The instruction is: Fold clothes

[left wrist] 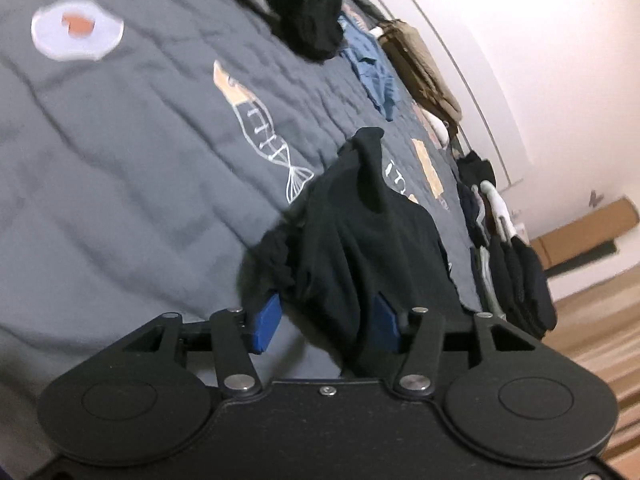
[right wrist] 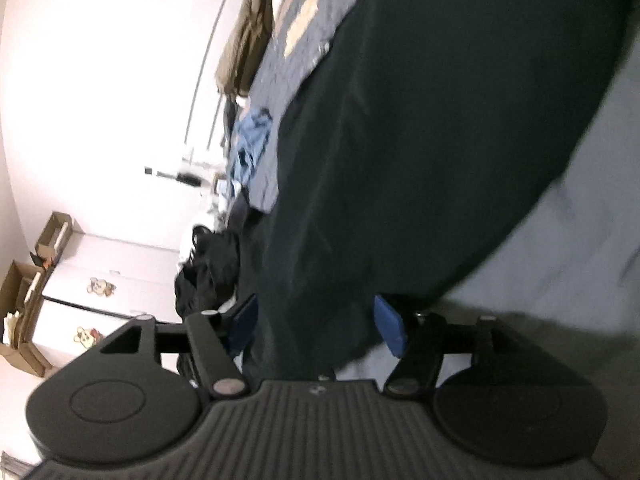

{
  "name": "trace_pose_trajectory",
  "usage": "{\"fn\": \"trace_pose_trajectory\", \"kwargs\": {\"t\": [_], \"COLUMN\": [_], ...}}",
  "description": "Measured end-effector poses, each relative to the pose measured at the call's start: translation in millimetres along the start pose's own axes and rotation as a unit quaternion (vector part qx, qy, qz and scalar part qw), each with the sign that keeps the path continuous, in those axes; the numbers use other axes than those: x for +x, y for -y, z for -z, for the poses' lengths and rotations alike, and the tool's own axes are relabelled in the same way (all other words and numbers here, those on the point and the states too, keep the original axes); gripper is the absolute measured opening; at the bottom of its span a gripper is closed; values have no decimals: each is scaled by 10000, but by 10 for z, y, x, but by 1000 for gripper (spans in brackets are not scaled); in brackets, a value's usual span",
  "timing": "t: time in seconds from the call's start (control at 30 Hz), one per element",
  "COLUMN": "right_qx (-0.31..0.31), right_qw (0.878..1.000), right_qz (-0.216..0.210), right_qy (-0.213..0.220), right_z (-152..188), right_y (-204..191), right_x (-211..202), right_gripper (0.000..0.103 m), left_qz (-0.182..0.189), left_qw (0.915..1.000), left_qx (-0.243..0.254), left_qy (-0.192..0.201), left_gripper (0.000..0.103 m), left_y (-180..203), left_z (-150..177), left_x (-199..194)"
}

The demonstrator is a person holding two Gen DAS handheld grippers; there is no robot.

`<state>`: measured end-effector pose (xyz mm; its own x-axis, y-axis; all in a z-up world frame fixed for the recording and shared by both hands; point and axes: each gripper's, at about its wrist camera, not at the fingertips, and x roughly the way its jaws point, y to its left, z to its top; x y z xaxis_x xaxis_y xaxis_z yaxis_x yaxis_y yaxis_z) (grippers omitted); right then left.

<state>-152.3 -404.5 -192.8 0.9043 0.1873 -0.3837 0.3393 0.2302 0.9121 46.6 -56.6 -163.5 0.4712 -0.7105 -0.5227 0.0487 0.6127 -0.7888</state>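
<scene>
A black garment lies bunched on the grey quilted bed cover, one corner standing up in a peak. My left gripper is at its near edge. The cloth sits between the blue pads and drapes over the right one, but the jaws stand apart and do not pinch it. In the right wrist view the same dark garment fills most of the frame. A fold of it hangs between the spread blue pads of my right gripper, which is open.
On the bed's far side lie a black clothes pile, a blue garment and an olive one. Dark clothes on hangers drape over the bed's edge. Cardboard boxes and a white cabinet stand beyond.
</scene>
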Motion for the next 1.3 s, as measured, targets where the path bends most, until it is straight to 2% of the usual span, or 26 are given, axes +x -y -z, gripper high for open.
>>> {"fn": "trace_pose_trajectory", "kwargs": {"t": [0.1, 0.23, 0.3, 0.33, 0.37, 0.4, 0.47, 0.5, 0.53, 0.6, 0.7, 0.77, 0.83, 0.9, 1.0, 1.07, 1.1, 1.13, 1.17, 1.23, 1.3], "right_qx": [130, 117, 143, 124, 102, 93, 85, 86, 192, 414, 322, 418, 372, 410, 408, 362, 373, 403, 417, 343, 364], "right_qw": [9998, 9999, 9999, 9998, 9998, 9998, 9996, 9994, 9988, 9971, 9926, 9901, 9888, 9907, 9923, 9931, 9933, 9932, 9929, 9898, 9856], "right_qz": [5, -50, -86, -110, -133, -123, -38, 39, 74, 140, 309, 359, 442, 501, 540, 590, 656, 661, 593, 786, 1031], "right_qy": [-118, -10, 23, 61, 99, 156, 278, 341, 435, 624, 1127, 1294, 1375, 1195, 1042, 947, 877, 870, 946, 1142, 1287], "right_z": [84, 99, 88, 83, 77, 69, 37, 12, -28, -110, -211, -286, -336, -372, -344, -282, -244, -203, -157, -81, -64], "right_y": [51, 79, 86, 85, 84, 87, 113, 137, 198, 323, 302, 304, 299, 303, 224, 147, 111, 107, 127, 117, 139], "right_x": [105, 198, 213, 222, 230, 220, 209, 209, 189, 148, -5, -89, -141, -132, -175, -243, -271, -352, -462, -617, -671], "right_gripper": [67, 69, 69, 69, 69, 64, 40, 13, 0, 0, 0, 0, 0, 0, 7, 18, 38, 50, 52, 61, 65], "left_qz": [67, 72, 61, 17, -47, -38, 9, 49, 80, 88, 56, -2, -5, -8, -141, -170, -174, -182, -200, -215, -247], "left_qw": [9991, 9981, 9992, 9996, 9997, 9998, 9998, 9996, 9994, 9986, 9978, 9976, 9980, 9983, 9985, 9993, 9993, 9992, 9991, 9990, 9991], "left_qx": [-411, -592, -365, -204, -104, -81, 57, 177, 285, 490, 645, 684, 631, 577, 535, 323, 313, 343, 360, 376, 335], "left_qy": [89, 118, 158, 185, 195, 189, 198, 200, 197, 159, 111, 121, 32, -56, -47, -69, -75, -71, -63, -52, -57], "left_gripper": [51, 49, 37, 23, 20, 18, 15, 14, 13, 12, 12, 12, 12, 15, 24, 26, 26, 26, 26, 29, 29], "left_y": [-64, -90, -40, -8, 11, 10, 32, 57, 86, 130, 112, 87, 23, -41, -113, -156, -157, -150, -136, -120, -144], "left_z": [-19, -45, -55, -58, -60, -60, -68, -76, -80, -80, -80, -114, -163, -212, -191, -189, -188, -185, -181, -177, -182], "left_x": [126, 275, 320, 338, 344, 333, 268, 227, 185, 101, -41, -104, -140, -177, -191, -169, -161, -161, -156, -147, -146]}}
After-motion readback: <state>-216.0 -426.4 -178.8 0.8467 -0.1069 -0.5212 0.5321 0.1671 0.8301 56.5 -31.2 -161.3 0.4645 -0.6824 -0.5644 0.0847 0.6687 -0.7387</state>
